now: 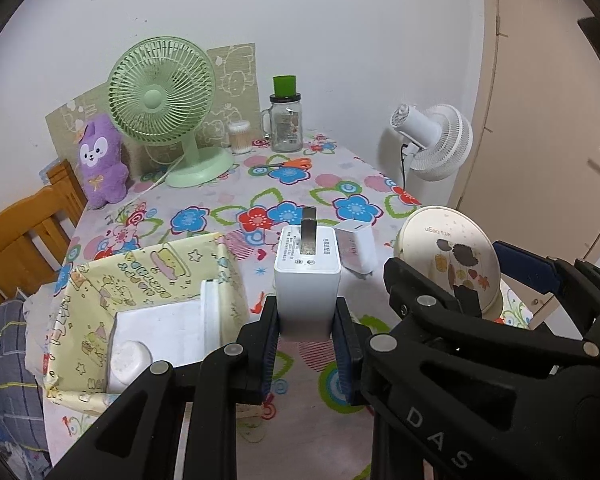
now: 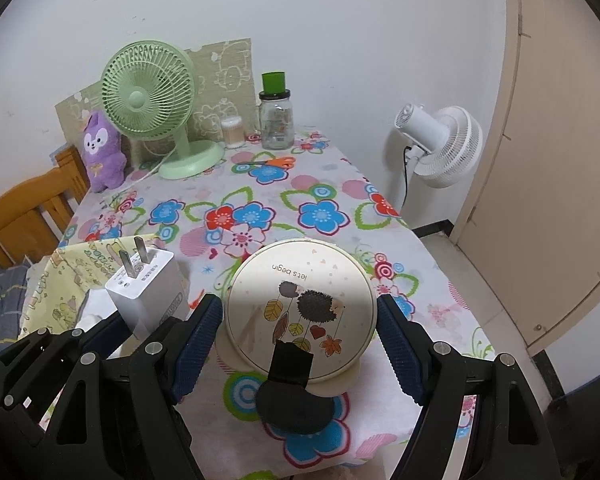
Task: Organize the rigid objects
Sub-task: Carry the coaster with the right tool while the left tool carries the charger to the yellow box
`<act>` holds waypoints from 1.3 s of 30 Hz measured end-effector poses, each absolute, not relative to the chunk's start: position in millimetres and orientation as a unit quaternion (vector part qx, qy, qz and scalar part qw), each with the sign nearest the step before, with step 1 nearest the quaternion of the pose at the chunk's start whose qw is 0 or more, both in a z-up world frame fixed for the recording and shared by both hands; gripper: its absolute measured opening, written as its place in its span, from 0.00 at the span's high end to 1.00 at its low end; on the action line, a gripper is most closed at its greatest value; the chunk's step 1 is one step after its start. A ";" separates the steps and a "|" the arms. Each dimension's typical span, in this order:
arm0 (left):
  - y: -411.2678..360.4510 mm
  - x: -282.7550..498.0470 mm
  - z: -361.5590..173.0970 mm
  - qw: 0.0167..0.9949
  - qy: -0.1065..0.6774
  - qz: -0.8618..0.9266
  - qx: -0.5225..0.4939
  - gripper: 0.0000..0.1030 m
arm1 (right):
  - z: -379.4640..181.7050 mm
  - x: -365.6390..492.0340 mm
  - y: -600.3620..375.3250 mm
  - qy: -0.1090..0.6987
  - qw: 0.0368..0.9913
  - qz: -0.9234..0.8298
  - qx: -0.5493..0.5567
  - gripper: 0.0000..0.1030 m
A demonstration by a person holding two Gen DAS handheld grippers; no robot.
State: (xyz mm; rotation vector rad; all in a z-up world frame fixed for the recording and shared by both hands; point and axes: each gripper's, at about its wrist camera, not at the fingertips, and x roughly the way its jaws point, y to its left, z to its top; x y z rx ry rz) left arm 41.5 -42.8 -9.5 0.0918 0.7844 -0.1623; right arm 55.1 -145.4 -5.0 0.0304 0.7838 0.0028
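Two grippers work side by side. The left gripper (image 1: 307, 332) clamps a white charger (image 1: 307, 276) (prongs forward). The right gripper (image 2: 300, 340) brackets a round mirror (image 2: 300, 308), pads touching.

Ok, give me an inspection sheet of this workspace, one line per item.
Surface: flowered tablecloth covers the table.
Job's things: white charger, prongs up; second small charger standing behind it; round mirror; yellow patterned box holding white items.
Clutter: green fan, purple plush, glass jar, cotton swabs, orange scissors.
Grippers: left gripper jaws shut on the charger; right gripper jaws flank the mirror, contact unclear.
Cables: green fan's white cord; white fan's black cord.
Surroundings: white fan, wooden chair, door.
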 end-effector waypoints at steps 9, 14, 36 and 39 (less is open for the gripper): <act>-19.7 46.0 -9.2 0.917 0.389 -0.074 0.049 0.76 | -4.9 60.3 -120.2 0.386 0.922 0.014 0.020 0.23; -9.2 48.2 -9.1 0.917 0.389 -0.071 0.046 0.76 | -4.5 63.8 -108.9 0.389 0.921 0.017 0.017 0.23; 48.3 59.4 -14.6 0.916 0.398 -0.046 0.027 0.76 | -8.5 81.4 -46.7 0.399 0.916 0.044 -0.004 0.23; 54.0 60.8 -15.7 0.915 0.400 -0.045 0.026 0.76 | -9.7 83.5 -41.4 0.401 0.915 0.045 -0.006 0.23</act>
